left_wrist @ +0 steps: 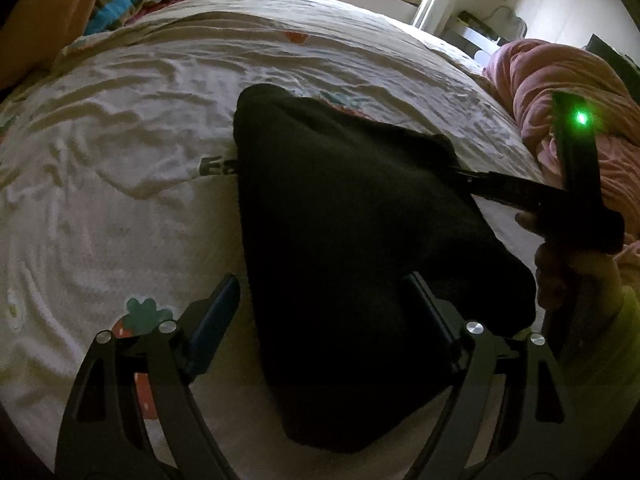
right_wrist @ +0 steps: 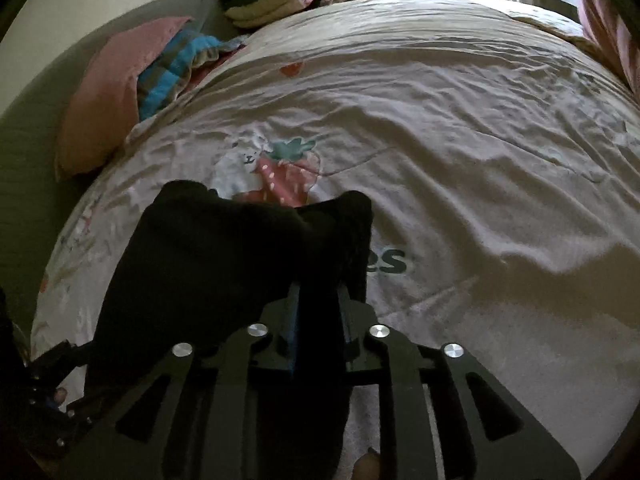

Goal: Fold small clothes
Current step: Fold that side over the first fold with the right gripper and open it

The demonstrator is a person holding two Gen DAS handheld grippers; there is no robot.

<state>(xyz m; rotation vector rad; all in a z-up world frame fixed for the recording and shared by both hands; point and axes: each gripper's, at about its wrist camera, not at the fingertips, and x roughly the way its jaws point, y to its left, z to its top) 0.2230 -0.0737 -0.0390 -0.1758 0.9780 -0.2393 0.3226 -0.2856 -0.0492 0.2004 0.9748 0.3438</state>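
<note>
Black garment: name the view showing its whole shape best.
Left wrist view: the black garment lies nearly whole on the bedsheet. The right wrist view shows only its edge pinched in the right tongs.

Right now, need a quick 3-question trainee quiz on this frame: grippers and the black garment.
1. True or false: the right gripper is shut on the black garment.
2. How do the left gripper jaws stand? A) open, astride the garment's near part B) clamped on the pink blanket C) shut with nothing between them
3. Fill in: the garment lies on a white bedsheet printed with ____.

Key: 1 true; 2 A; 3 strawberries
</note>
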